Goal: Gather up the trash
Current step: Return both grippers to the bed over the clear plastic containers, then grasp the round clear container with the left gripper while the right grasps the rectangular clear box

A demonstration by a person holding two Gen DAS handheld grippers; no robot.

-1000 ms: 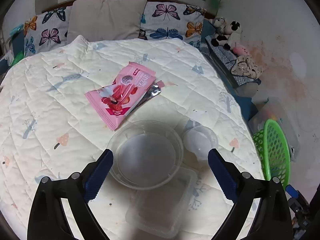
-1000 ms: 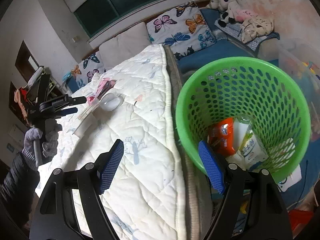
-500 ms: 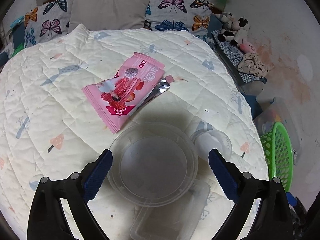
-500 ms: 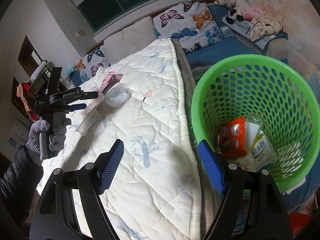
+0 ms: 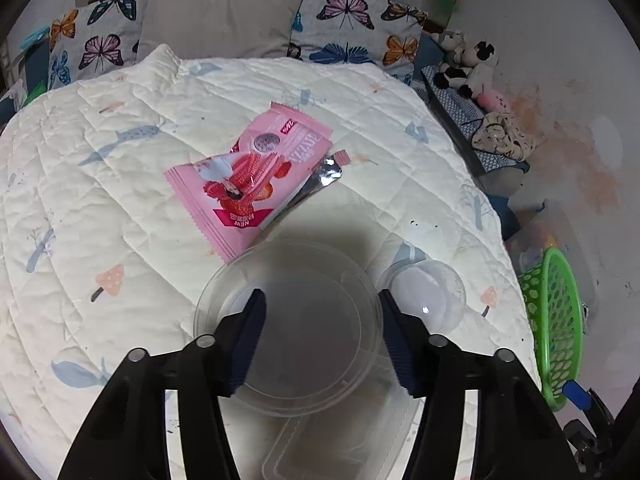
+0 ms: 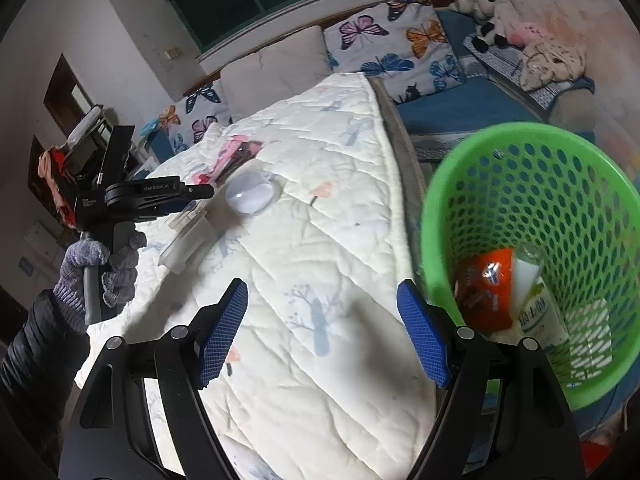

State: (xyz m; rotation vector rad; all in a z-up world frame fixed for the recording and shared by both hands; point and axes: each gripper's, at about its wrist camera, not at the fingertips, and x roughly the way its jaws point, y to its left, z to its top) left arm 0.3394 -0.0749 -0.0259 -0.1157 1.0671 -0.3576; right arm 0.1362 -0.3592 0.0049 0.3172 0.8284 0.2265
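Observation:
My left gripper (image 5: pixel 320 320) is over a large clear round plastic bowl (image 5: pixel 288 328) on the white quilt (image 5: pixel 100 200). Its jaws stand partly closed, one inside the bowl and one at the right rim; I cannot tell if they pinch it. A small clear cup (image 5: pixel 424 294) lies right of the bowl, a clear rectangular tray (image 5: pixel 332 456) below it, and a pink snack wrapper (image 5: pixel 252 172) beyond. My right gripper (image 6: pixel 322 328) is open and empty over the bed edge, left of the green basket (image 6: pixel 532 216) that holds an orange wrapper (image 6: pixel 486 288) and a carton.
Butterfly pillows (image 5: pixel 356 28) and plush toys (image 5: pixel 466 64) line the far side. The basket also shows at the right of the left wrist view (image 5: pixel 554 320), on the floor beside the bed. The gloved hand holding the left gripper (image 6: pixel 148 196) shows in the right wrist view.
My left gripper's jaws have narrowed around the round bowl. My right gripper has swung left, so the basket sits further right in its view.

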